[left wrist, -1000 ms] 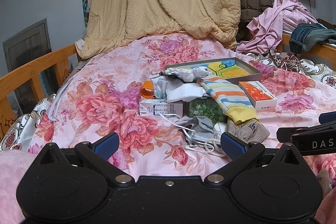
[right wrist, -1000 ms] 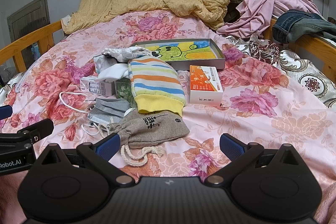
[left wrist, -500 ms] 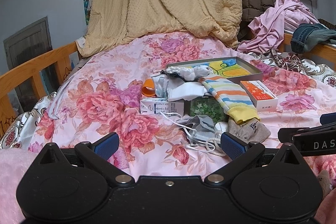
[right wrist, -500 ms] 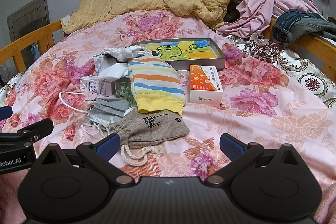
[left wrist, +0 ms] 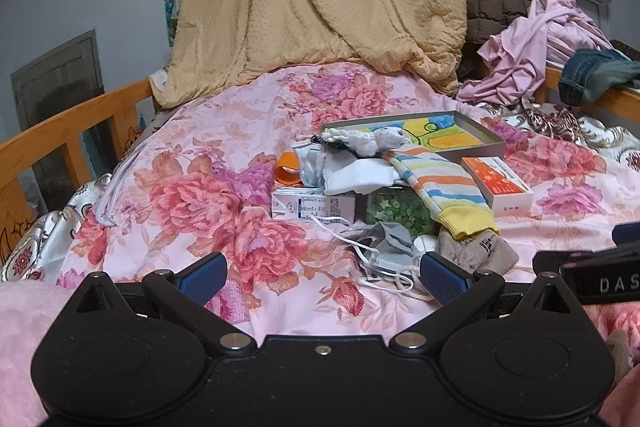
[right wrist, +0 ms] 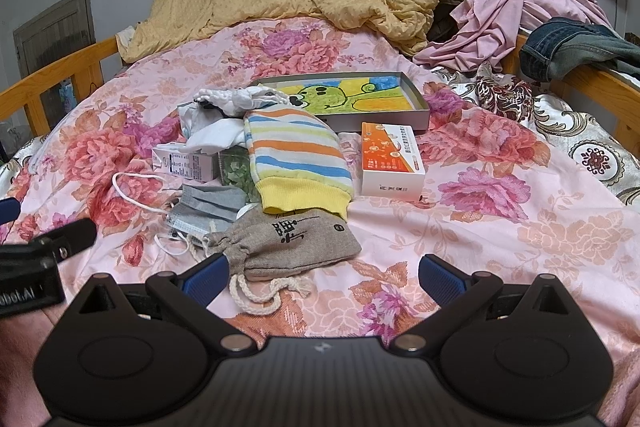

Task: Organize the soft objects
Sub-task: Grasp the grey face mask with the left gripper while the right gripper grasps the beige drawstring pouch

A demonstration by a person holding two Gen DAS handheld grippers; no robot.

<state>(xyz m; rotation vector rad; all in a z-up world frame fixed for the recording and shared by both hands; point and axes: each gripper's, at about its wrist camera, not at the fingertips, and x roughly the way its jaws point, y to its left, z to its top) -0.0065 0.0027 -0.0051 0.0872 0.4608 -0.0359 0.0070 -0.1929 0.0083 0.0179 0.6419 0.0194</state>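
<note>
Evidently at the outset: no soft item taken up yet. Grey-brown burlap drawstring pouch lying flat on pink floral bedspread, just ahead of right gripper, nearer its left finger, touching neither. Yellow-cuffed striped knit sock overlapping the pouch's far edge; grey face masks alongside. Both grippers' jaws spread wide, empty; left gripper short of the pile. Next move, by judgement: advance right, centre on pouch, close.

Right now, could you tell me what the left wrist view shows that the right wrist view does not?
Only the left wrist view shows the orange roll behind the pile. Only the right wrist view shows the whole drawstring pouch with its cord. Both show the striped sock, the orange box, the tray and open grippers, left and right.
</note>
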